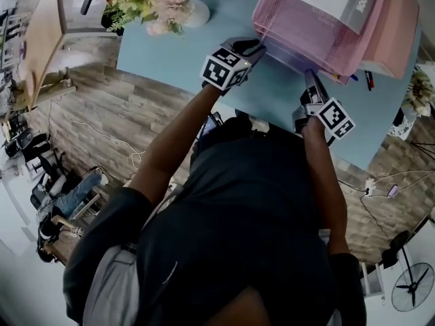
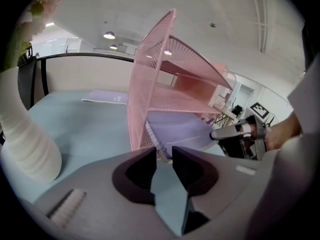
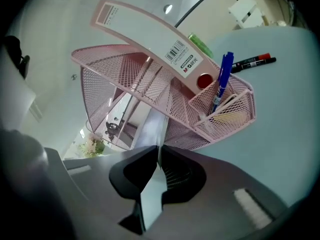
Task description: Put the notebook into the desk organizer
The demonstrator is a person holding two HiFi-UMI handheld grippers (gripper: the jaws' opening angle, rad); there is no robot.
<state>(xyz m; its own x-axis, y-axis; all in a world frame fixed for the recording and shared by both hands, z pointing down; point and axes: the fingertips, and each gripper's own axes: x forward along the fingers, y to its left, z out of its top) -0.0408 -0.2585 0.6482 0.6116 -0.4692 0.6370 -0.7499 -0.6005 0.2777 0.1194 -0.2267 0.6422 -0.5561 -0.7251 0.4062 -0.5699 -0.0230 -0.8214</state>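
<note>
The lavender spiral notebook (image 2: 185, 129) lies partly inside the bottom tray of the pink mesh desk organizer (image 2: 150, 84), which stands on the light blue table (image 1: 170, 53). My right gripper (image 3: 158, 154) is shut on the notebook's thin edge (image 3: 160, 126) at the organizer's (image 3: 150, 94) open side. From the left gripper view, the right gripper (image 2: 235, 133) pinches the notebook's near edge. My left gripper (image 2: 164, 156) stands open at the organizer's corner, with the notebook's spiral corner just at its fingertips. In the head view both the left gripper (image 1: 253, 48) and the right gripper (image 1: 311, 80) are at the organizer (image 1: 319, 32).
A pink file box (image 3: 150, 31) sits on top of the organizer and a blue pen (image 3: 222, 81) in its cup. Markers (image 3: 255, 61) lie on the table beyond. A white vase (image 2: 25, 144) with flowers (image 1: 153, 2) stands to the left. Another lavender book (image 2: 102, 98) lies farther back.
</note>
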